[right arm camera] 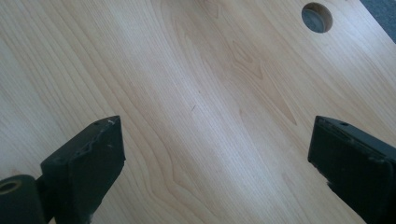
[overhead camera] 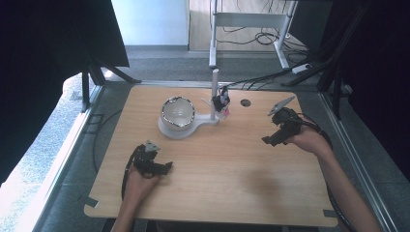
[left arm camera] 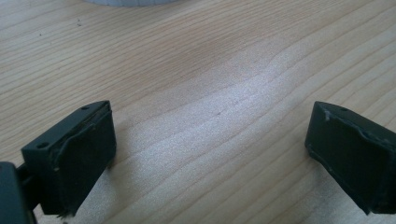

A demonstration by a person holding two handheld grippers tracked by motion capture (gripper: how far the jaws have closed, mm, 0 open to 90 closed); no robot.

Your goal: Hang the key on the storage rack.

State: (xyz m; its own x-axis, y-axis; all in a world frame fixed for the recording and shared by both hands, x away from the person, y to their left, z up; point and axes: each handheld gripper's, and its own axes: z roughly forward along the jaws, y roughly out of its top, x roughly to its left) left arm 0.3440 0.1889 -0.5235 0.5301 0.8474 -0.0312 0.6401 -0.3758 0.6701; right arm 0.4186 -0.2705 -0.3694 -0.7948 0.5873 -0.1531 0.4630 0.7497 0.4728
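Observation:
A white bowl with a dark patterned rim sits on a white stand base at the back middle of the wooden table. A white post rises from that base, and a small dark and pink object hangs on it. My left gripper rests low at the front left, jaws wide apart over bare wood. My right gripper hovers at the right side, also open with nothing between its jaws.
A round cable hole lies in the tabletop behind the right gripper. The edge of the white base shows at the top of the left gripper view. Cables and a white desk frame stand on the floor beyond the table.

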